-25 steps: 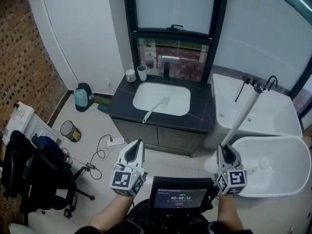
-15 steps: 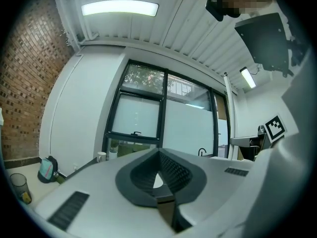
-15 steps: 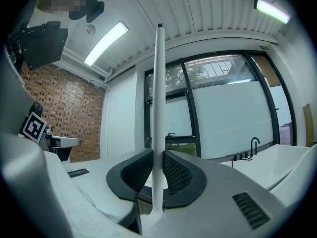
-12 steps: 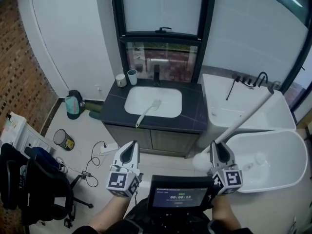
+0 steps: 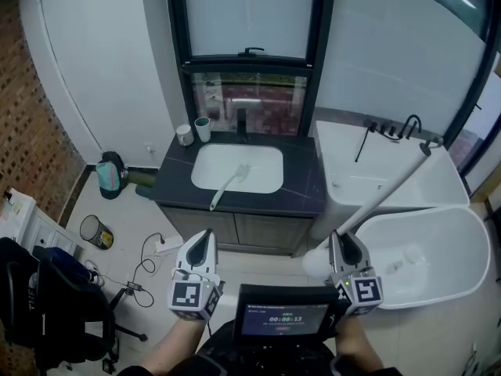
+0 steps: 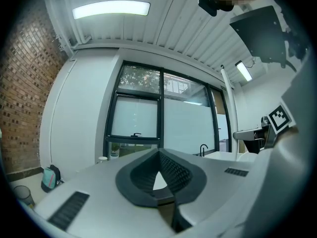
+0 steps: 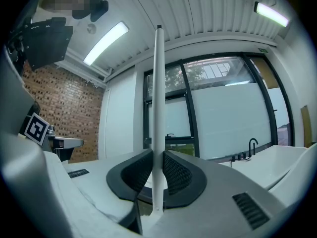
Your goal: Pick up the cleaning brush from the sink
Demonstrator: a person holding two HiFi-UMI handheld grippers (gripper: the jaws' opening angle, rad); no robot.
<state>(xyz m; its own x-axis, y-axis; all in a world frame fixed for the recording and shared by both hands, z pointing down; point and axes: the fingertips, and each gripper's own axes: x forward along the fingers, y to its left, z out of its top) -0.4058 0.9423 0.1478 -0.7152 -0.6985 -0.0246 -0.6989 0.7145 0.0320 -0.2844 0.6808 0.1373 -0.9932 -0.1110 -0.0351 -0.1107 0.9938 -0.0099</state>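
The brush (image 5: 227,188) is white, and so is the sink (image 5: 262,167); the table (image 5: 301,186) around it is dark grey. There is a white cup (image 5: 185,135), a pale green cup (image 5: 203,128) and a black tap (image 5: 241,122). The left gripper (image 5: 205,235) and right gripper (image 5: 342,237) are light grey, with black ribbed pads on the jaws and black-and-white square markers. The pole (image 5: 387,188) is white. The wall (image 5: 31,108) is red-brown brick, the window frame (image 5: 249,61) black and the bag (image 5: 109,175) teal.

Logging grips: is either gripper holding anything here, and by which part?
The right gripper is shut on a long white pole, gripping it near its lower end. The left gripper is shut with nothing between its jaws.
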